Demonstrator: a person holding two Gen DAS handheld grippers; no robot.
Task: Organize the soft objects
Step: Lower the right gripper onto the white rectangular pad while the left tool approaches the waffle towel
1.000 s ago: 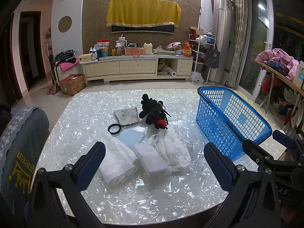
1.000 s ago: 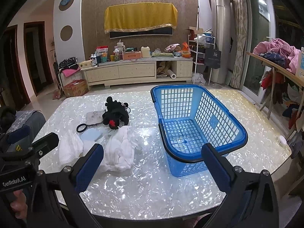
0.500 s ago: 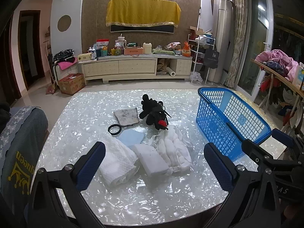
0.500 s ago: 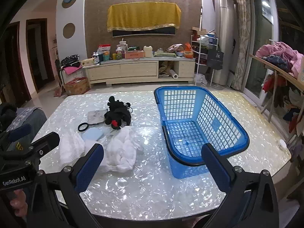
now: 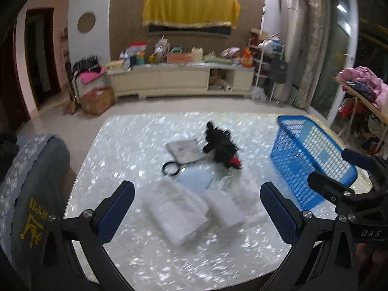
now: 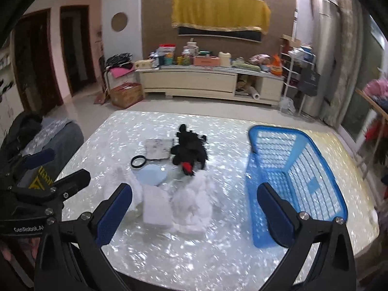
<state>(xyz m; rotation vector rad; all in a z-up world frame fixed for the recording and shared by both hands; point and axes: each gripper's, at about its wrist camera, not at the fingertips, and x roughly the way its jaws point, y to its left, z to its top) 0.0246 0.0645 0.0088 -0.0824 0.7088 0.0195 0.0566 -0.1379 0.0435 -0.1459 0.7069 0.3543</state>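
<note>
**A:** From the left wrist view, how should the first pick go?

**B:** The left gripper is spread wide and holds nothing, hovering above the near edge of the surface. Right ahead of it lie the folded white towel and the white block, side by side and touching. I'd come down squarely over the towel, pinch it across the fold so the layers lift as one, and keep clear of the block.

**A:** And where does it go?

**B:** I judge the blue basket, standing on the right of the surface, apart from the pile. It looks empty, so nothing seems sorted yet. The black plush toy sits farther back, next to a grey cloth and a black ring.

**A:** Now the right wrist view?

**B:** The right gripper is also spread wide and empty, raised over the near edge and aimed between pile and basket. The crumpled white cloth lies just ahead of its left finger, touching the block. It's loose, so I'd grab deep into the bunch, lift high enough that no tail drags, then carry it over the basket's rim. The picture is blurred, so finer folds can't be read.
</note>
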